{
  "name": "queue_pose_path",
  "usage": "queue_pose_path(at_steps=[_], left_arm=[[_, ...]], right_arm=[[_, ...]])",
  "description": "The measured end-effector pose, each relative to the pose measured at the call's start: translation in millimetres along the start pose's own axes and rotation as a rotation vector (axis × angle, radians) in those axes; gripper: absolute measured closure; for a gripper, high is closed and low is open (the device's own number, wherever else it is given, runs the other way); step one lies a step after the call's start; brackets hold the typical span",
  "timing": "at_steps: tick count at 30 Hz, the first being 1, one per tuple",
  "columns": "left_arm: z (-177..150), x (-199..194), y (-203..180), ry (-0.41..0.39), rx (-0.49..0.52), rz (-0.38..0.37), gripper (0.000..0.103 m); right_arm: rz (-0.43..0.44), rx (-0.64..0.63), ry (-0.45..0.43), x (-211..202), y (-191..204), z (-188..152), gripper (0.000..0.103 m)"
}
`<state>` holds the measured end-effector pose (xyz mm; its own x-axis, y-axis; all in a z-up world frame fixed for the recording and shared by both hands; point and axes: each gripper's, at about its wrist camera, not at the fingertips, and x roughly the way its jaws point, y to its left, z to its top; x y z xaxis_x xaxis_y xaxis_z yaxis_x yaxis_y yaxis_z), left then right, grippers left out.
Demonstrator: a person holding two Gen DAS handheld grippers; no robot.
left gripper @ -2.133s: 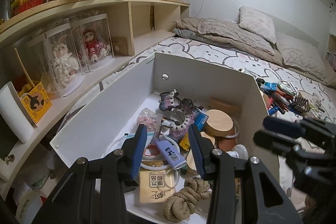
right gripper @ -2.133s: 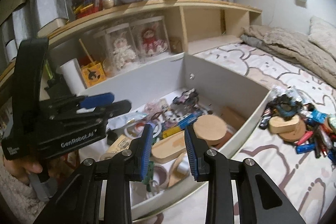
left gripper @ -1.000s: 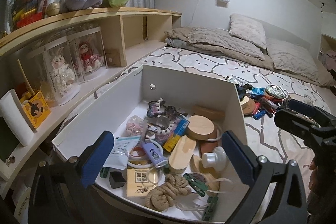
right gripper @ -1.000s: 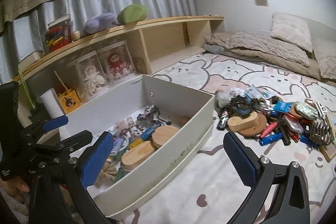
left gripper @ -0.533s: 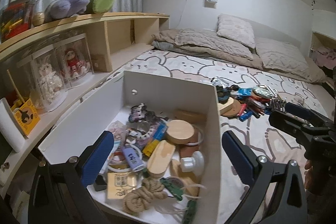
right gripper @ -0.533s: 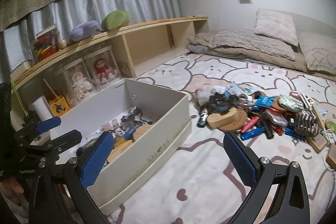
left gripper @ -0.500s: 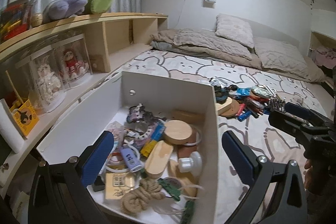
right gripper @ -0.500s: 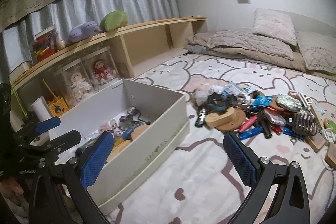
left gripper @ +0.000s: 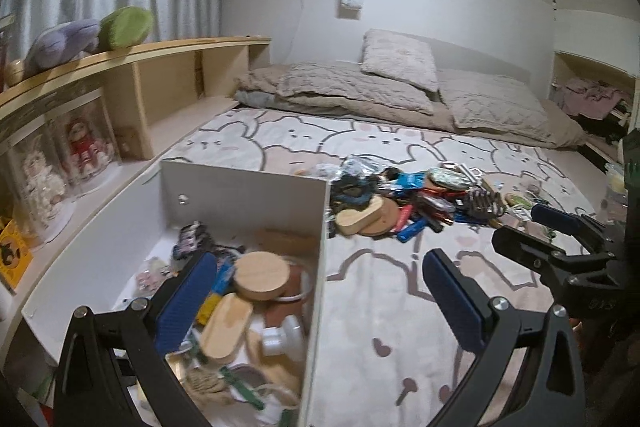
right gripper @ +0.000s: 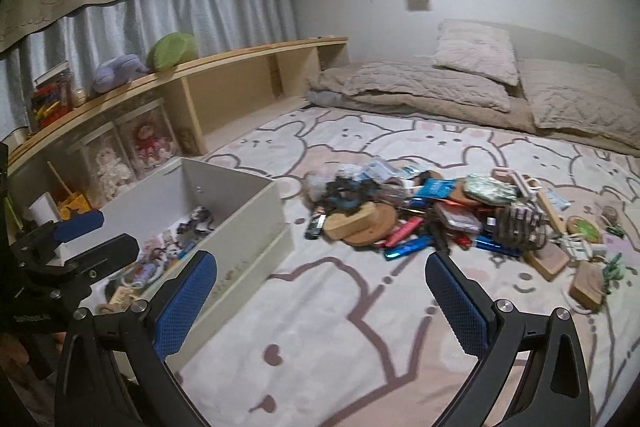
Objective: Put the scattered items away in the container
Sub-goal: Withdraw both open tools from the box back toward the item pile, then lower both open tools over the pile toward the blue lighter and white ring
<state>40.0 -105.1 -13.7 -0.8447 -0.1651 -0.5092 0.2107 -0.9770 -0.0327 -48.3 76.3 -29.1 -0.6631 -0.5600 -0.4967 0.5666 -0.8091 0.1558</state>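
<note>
Looking down, the left wrist view shows the white rectangular container's [left gripper: 244,183] round wooden lid [left gripper: 262,275] and clutter; the right wrist view shows more of the scattered pile of small colourful items [right gripper: 432,215] just beside it on the bunny-print bedspread [right gripper: 320,315], near the wooden shelf [right gripper: 240,63]. Left gripper [left gripper: 320,299] and right gripper [right gripper: 320,299] gape wide, empty; two seconds ago both were narrow over the container.

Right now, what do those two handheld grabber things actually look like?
Both match. Each tool, left and right, is a black plastic frame with triangular cut-outs and silver screws, ending in two broad fingers faced with blue, dimpled rubber pads. Seen from the other camera, the left tool's body carries small white lettering, too blurred to read. No cables show.
</note>
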Motion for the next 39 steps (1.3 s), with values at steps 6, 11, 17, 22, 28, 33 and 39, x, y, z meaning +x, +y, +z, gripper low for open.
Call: queue_pose_path(at_steps=[6, 11, 17, 22, 28, 33, 39], left_arm=[[6.0, 5.9, -20.6, -0.007, 0.017, -0.046, 0.000], [9.1, 11.0, -35.5, -0.006, 0.029, -0.086, 0.000], [13.4, 18.3, -53.0, -0.005, 0.039, -0.131, 0.000], [14.3, 22.4, -63.7, -0.001, 0.045, -0.155, 0.000], [14.2, 27.5, -75.6, 0.005, 0.060, -0.176, 0.000], [14.2, 32.1, -82.0, 0.012, 0.064, -0.188, 0.000], [13.5, 38.9, -88.4, 0.024, 0.068, -0.200, 0.000]], right_arm=[[-0.053, 0.031, -0.005, -11.4, -26.0, -2.0, 0.000], [-0.095, 0.052, -0.005, -19.3, -43.5, -4.9, 0.000], [-0.139, 0.072, 0.000, -26.9, -60.5, -9.9, 0.000], [-0.171, 0.090, 0.000, -34.2, -74.3, -13.0, 0.000], [-0.216, 0.109, -0.001, -43.2, -90.9, -17.2, 0.000], [-0.243, 0.130, -0.008, -50.8, -102.6, -18.9, 0.000], [-0.261, 0.146, -0.022, -56.0, -113.2, -19.3, 0.000]])
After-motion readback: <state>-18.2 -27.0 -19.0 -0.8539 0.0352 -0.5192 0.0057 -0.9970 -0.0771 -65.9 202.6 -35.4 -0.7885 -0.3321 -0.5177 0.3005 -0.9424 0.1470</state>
